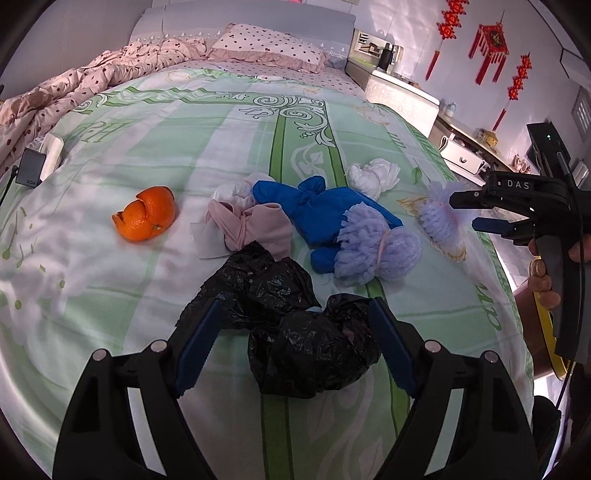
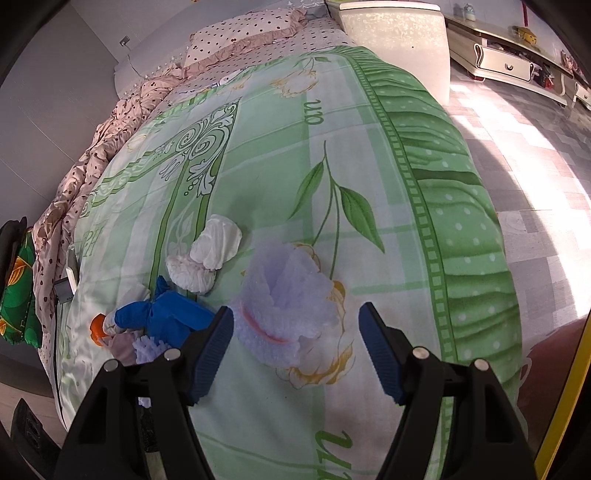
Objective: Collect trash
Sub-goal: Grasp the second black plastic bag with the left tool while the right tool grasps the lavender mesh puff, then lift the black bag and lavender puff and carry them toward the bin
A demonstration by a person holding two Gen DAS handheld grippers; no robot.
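Observation:
A crumpled black trash bag (image 1: 295,321) lies on the green bedspread between the open fingers of my left gripper (image 1: 291,350). Beyond it lie orange peel (image 1: 146,214), a pink cloth wad (image 1: 247,225), a blue glove (image 1: 314,206), a lilac foam fruit net (image 1: 373,247) and a white tissue wad (image 1: 373,175). My right gripper (image 2: 295,350) is open, its fingers on either side of a second lilac foam net (image 2: 288,314), which also shows in the left wrist view (image 1: 441,218) beside the right gripper (image 1: 467,212). The white tissue (image 2: 207,258) and blue glove (image 2: 162,317) lie to its left.
A pink dotted quilt (image 1: 74,88) and pillow (image 1: 266,44) lie at the head of the bed. A phone or charger (image 1: 31,171) rests at the bed's left edge. A white nightstand (image 2: 399,33) and low cabinet (image 2: 509,62) stand beyond the bed's right edge (image 2: 461,229).

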